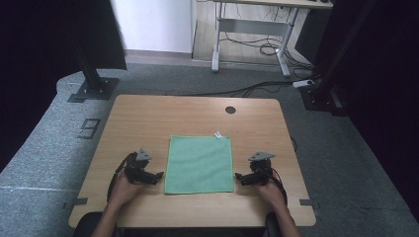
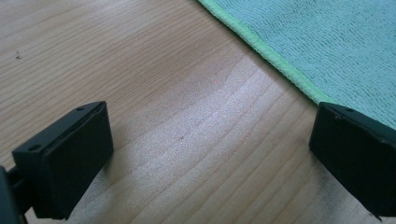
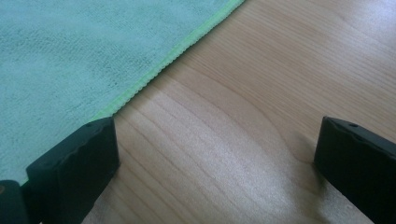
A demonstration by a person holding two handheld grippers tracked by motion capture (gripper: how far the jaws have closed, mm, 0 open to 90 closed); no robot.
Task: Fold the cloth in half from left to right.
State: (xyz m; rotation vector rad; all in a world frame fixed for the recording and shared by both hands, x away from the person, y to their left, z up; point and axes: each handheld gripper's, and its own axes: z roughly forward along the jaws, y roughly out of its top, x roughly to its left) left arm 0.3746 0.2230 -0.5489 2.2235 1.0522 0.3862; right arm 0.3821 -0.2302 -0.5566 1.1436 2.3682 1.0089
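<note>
Ahead of you, the wooden worktop [image 1: 148,118] has a dark round hole [image 1: 230,109] near its far edge, upper centre of the frame. Beyond it lies grey carpet [image 1: 346,148], where a pale desk frame [image 1: 249,29] stands with black cables [image 1: 257,89] trailing beneath.

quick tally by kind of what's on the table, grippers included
cloth: 1, green, lying flat
grippers: 2, left gripper and right gripper, both open, one at each side of the cloth
total: 3
</note>
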